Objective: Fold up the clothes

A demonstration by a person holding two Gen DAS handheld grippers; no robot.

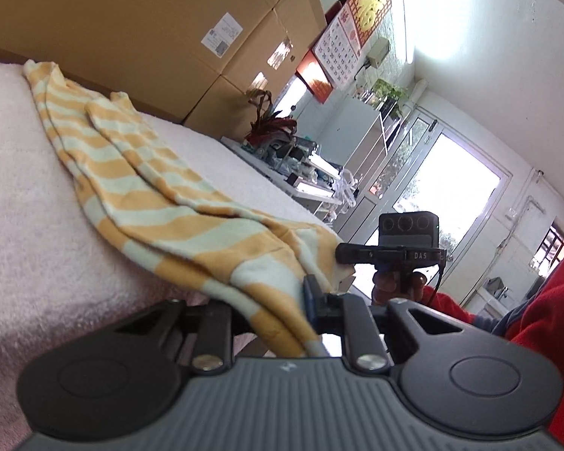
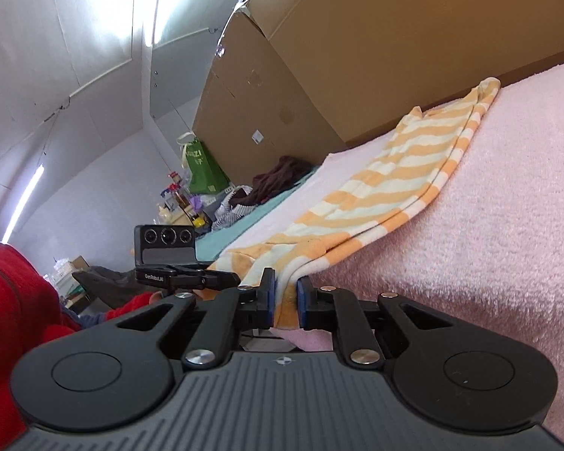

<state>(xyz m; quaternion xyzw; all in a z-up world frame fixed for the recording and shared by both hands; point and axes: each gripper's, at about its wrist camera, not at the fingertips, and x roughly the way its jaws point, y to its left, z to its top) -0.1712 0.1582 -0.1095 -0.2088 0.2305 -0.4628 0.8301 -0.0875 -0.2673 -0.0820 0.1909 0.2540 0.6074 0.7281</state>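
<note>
Garment (image 1: 161,188) on towel (image 1: 26,195), boxes (image 1: 131,30) behind

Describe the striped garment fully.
The garment is soft knit with orange and pale cream stripes, lying in long doubled layers with wrinkles on the pink towel. Its far end rests flat near the boxes. The near edge is lifted, pinched by the left gripper and the right gripper, jaws shut on it.
</note>
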